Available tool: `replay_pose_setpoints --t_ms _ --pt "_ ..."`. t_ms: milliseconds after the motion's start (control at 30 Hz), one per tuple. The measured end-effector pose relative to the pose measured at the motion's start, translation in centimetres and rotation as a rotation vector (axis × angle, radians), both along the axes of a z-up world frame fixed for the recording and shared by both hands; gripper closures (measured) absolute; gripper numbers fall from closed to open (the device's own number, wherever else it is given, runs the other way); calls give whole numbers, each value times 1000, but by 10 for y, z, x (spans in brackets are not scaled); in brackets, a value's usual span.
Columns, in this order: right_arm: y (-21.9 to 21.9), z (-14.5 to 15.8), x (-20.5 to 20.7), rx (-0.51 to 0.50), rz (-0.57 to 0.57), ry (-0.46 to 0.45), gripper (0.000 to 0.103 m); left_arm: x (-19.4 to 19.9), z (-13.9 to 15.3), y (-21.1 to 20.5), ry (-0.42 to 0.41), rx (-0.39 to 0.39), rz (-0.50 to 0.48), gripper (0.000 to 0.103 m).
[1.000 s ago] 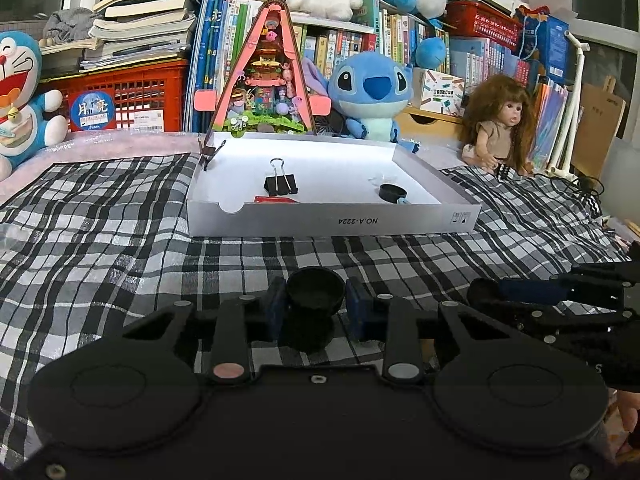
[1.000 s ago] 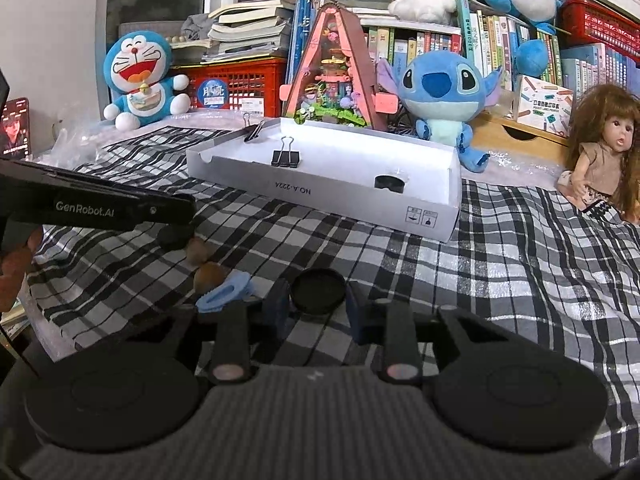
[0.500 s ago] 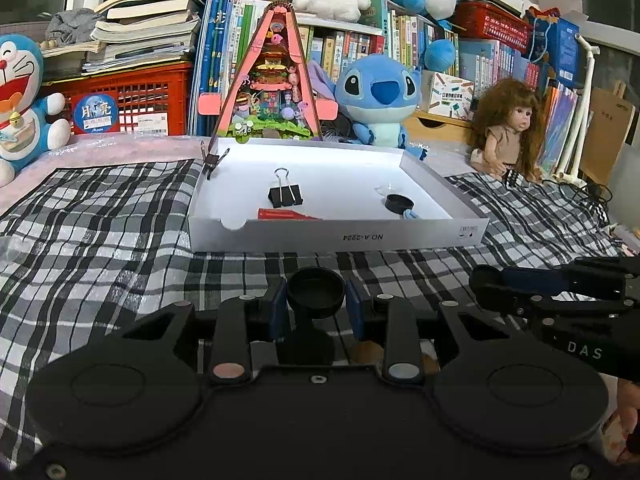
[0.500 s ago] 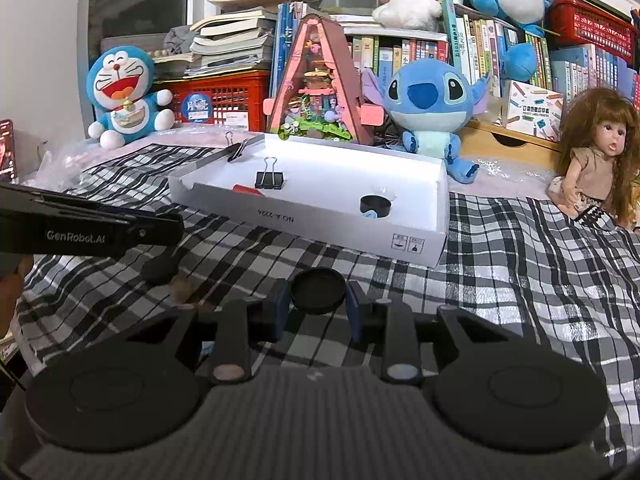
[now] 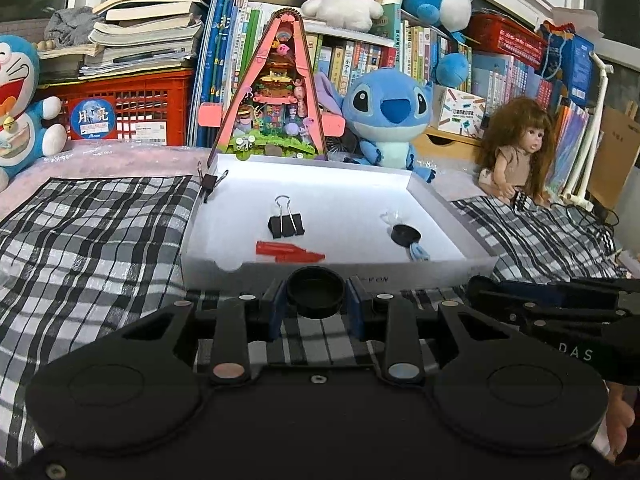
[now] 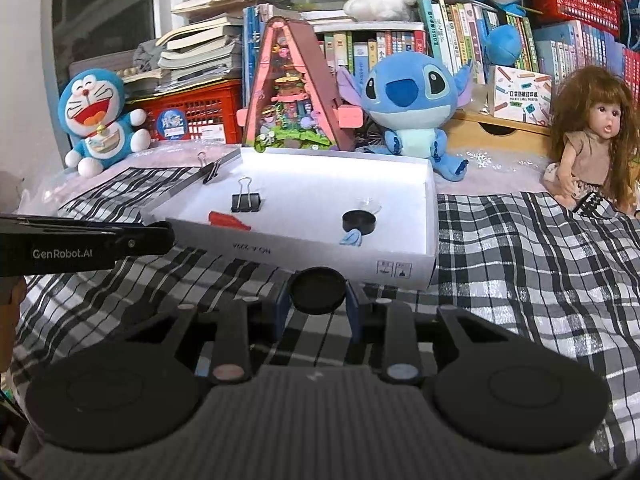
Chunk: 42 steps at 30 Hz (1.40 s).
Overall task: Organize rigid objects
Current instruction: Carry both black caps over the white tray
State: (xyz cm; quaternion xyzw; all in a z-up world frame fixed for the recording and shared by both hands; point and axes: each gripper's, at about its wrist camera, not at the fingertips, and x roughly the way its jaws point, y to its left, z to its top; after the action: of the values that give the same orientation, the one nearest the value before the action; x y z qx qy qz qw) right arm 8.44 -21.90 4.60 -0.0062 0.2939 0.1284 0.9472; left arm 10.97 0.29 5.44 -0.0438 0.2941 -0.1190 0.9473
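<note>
— What can we not make out here?

— The near wall of the white box (image 5: 340,270) hides the lower edge of the red piece (image 5: 288,251) lying inside it, and we cannot tell what that piece is. The small blue thing (image 5: 419,252) beside the black cap in the box (image 5: 405,235) is too small to name.

— And the clear bit behind that cap?

— The clear bit (image 6: 368,202) is only a glassy smear to us.

— What about the edges?

— The blue cat toy (image 5: 20,108) is cut by the left edge in the left view. The print on the box wall reads upside down and is too small to read.
</note>
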Motion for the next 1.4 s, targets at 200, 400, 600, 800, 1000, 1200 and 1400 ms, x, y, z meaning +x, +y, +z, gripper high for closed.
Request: replay_pose_setpoints --t_ms 200,400,600,800,1000,1200,1400 --pt "-7 5 21 45 -31 26 67 27 6 -2 21 -19 12 73" --pt "-13 11 46 82 -57 48 67 57 9 -3 42 -35 29 73" --pt "-17 16 76 116 -82 78 67 91 9 -2 68 -64 44 73" --pt "-21 18 110 155 -109 131 67 124 8 -2 111 -80 53 73" --pt "-26 15 140 177 -135 178 67 154 3 -6 148 -76 70 73" --pt "-17 10 165 130 -155 193 67 181 1 -10 150 -52 94 73" --pt "-10 7 190 127 -171 205 67 195 -12 -14 174 -30 116 73"
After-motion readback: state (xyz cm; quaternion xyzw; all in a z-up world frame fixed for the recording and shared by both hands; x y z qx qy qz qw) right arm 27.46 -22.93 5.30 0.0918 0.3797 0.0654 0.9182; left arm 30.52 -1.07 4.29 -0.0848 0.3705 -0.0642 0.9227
